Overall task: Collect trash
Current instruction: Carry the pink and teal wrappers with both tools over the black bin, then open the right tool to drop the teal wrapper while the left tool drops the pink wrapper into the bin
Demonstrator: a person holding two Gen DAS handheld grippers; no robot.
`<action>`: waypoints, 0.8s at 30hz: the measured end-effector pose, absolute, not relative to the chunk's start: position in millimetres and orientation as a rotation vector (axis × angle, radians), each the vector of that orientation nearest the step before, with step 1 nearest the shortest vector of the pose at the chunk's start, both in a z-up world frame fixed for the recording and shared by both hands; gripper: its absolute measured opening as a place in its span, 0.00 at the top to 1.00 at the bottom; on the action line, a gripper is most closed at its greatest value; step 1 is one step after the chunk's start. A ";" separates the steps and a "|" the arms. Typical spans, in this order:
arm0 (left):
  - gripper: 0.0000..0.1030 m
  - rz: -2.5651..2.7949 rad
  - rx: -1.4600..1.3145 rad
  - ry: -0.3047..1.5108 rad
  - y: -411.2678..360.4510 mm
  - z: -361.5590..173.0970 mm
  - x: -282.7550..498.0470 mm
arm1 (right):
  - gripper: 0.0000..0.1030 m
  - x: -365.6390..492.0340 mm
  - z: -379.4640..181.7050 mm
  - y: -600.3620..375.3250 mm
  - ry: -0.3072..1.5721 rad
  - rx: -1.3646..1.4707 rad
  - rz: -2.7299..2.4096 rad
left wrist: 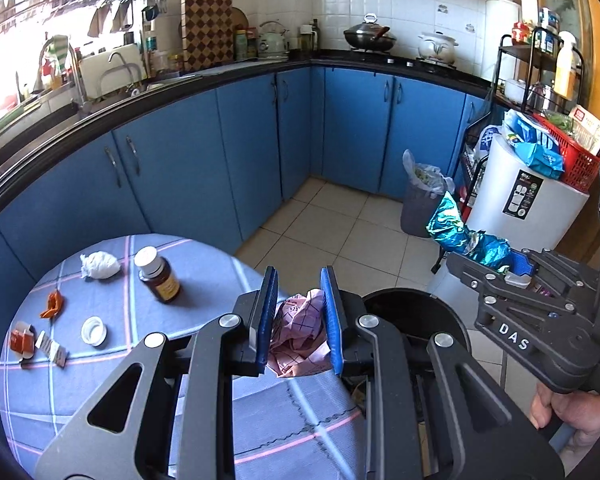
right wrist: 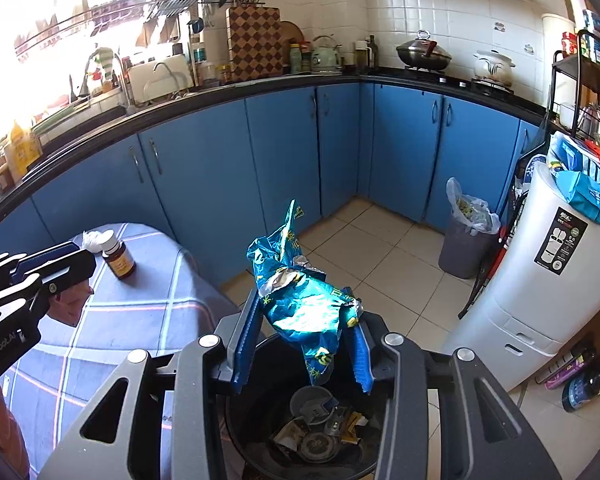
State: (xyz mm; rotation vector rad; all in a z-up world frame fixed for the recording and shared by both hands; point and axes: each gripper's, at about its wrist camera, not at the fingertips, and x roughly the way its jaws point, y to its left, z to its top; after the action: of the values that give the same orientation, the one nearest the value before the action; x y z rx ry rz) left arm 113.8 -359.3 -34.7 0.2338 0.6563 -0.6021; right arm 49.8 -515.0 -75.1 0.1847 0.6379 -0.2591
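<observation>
My left gripper (left wrist: 298, 320) is shut on a crumpled pink paper (left wrist: 300, 332) at the right edge of the round table (left wrist: 112, 376). My right gripper (right wrist: 304, 340) is shut on a crumpled blue foil snack bag (right wrist: 304, 300) and holds it above the black trash bin (right wrist: 240, 432), which has several scraps inside. The bin's rim also shows in the left wrist view (left wrist: 412, 300). The right gripper with the foil bag (left wrist: 460, 236) shows at the right of the left wrist view.
On the table lie a white tissue ball (left wrist: 99, 266), a brown pill bottle (left wrist: 158, 276), a white cap (left wrist: 94, 330), orange scraps (left wrist: 52, 304) and torn wrappers (left wrist: 24, 342). A grey bagged bin (right wrist: 466, 240) and a white appliance (right wrist: 540, 280) stand by the blue cabinets.
</observation>
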 end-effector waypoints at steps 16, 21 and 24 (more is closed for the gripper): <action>0.77 -0.652 0.269 0.630 -393.3 -31.7 110.6 | 0.21 45.4 -76.0 -534.8 0.569 0.170 -0.345; 0.77 -0.677 0.279 0.622 -404.8 -29.4 106.2 | 0.21 41.4 -78.1 -542.5 0.571 0.163 -0.401; 0.77 -0.693 0.285 0.611 -411.9 -26.8 102.1 | 0.21 40.2 -80.8 -545.2 0.586 0.155 -0.415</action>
State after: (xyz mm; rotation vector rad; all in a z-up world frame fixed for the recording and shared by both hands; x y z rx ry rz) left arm 102.1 -411.9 -26.8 0.2853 0.6109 -0.6930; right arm 40.2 -545.2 -80.8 0.1552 0.5859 -0.4148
